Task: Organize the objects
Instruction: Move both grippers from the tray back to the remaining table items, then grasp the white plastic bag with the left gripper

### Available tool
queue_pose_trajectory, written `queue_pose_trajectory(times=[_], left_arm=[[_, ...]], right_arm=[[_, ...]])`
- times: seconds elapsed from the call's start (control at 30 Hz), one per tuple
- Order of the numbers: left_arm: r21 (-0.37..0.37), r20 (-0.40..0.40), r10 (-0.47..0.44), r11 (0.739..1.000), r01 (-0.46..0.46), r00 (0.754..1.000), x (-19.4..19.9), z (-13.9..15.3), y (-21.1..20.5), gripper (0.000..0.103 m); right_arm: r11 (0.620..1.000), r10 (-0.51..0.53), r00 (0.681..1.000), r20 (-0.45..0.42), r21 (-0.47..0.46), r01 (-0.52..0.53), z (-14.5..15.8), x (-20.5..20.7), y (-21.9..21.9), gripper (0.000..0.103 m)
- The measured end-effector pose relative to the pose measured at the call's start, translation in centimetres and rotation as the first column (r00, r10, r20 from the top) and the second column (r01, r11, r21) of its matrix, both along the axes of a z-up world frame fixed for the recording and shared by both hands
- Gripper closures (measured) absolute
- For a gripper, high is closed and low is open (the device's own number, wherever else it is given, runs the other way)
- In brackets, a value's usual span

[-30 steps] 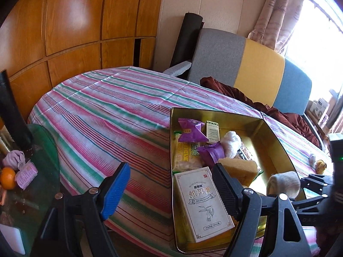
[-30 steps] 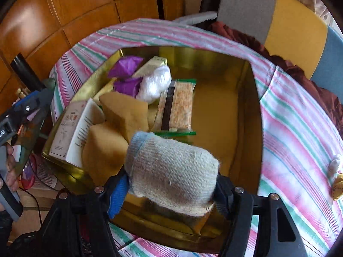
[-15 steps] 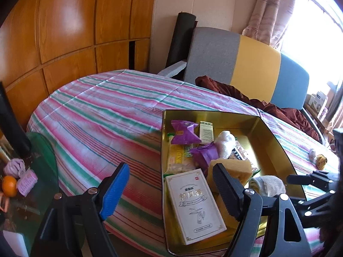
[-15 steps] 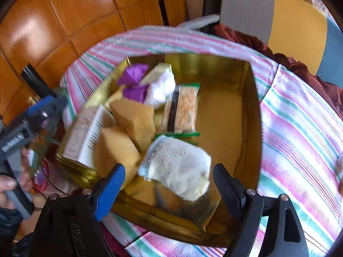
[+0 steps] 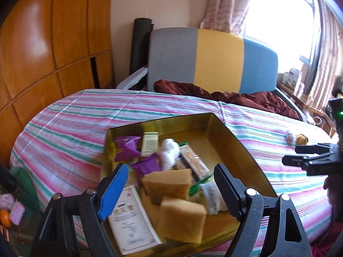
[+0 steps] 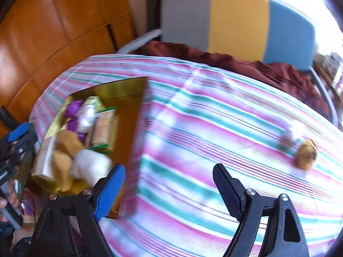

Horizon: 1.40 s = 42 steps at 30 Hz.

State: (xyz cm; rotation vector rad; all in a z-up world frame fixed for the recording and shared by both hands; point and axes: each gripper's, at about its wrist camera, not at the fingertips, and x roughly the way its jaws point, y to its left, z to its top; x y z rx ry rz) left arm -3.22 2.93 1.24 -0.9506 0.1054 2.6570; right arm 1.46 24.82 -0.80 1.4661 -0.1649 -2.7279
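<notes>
1. Striped pink, green and white cloth (image 6: 193, 150) covers the table, with a grey, yellow and blue chair (image 5: 214, 57) behind it at the top of both views.
2. At lower left of the right wrist view sits the gold tray (image 6: 130, 128), already holding sponges, packets and a rolled knitted cloth (image 6: 92, 167).
3. Still loose at right centre lie a small yellow-brown toy (image 6: 306, 154) and a pale lump touching it.
4. Judging by the task, the toy is next: the right gripper (image 6: 169, 186) stands wide and empty, so it should centre over the toy before closing, since it looks soft and rounded.
5. The left gripper (image 5: 171, 186), empty over the tray, is opening its jaws.
</notes>
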Motion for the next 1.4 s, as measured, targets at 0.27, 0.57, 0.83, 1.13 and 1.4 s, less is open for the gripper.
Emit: queue_pose_trajectory(times=[0.27, 0.57, 0.83, 1.13, 1.4], left_arm=[[-0.020, -0.008, -0.108, 0.994, 0.108, 0.994, 0.4, 0.6, 5.1, 0.020], [-0.054, 0.005, -0.223, 0.973, 0.223, 0.975, 0.8, 0.7, 11.2, 0.020], [-0.023, 0.076, -0.334, 0.941, 0.337, 0.939, 0.6, 0.1, 18.1, 0.020], [0.002, 0.180, -0.400, 0.914, 0.406, 0.899, -1.7, -1.5, 26.1, 0.030], [-0.006, 0.221, -0.466, 0.878, 0.479, 0.857, -4.2, -3.3, 33.5, 0.044]], right_arm=[[0.975, -0.220, 0.975, 0.012, 0.032, 0.220, -0.6, 0.7, 9.3, 0.018], [0.773, -0.618, 0.786, 0.011, -0.174, 0.610, -3.0, 4.6, 22.2, 0.018], [0.550, -0.751, 0.641, 0.160, -0.387, 0.740, -4.8, 7.5, 27.6, 0.018], [0.503, -0.770, 0.616, 0.168, -0.436, 0.746, -4.6, 8.3, 28.2, 0.018], [0.423, -0.805, 0.568, 0.172, -0.506, 0.752, -4.4, 9.7, 29.3, 0.018]])
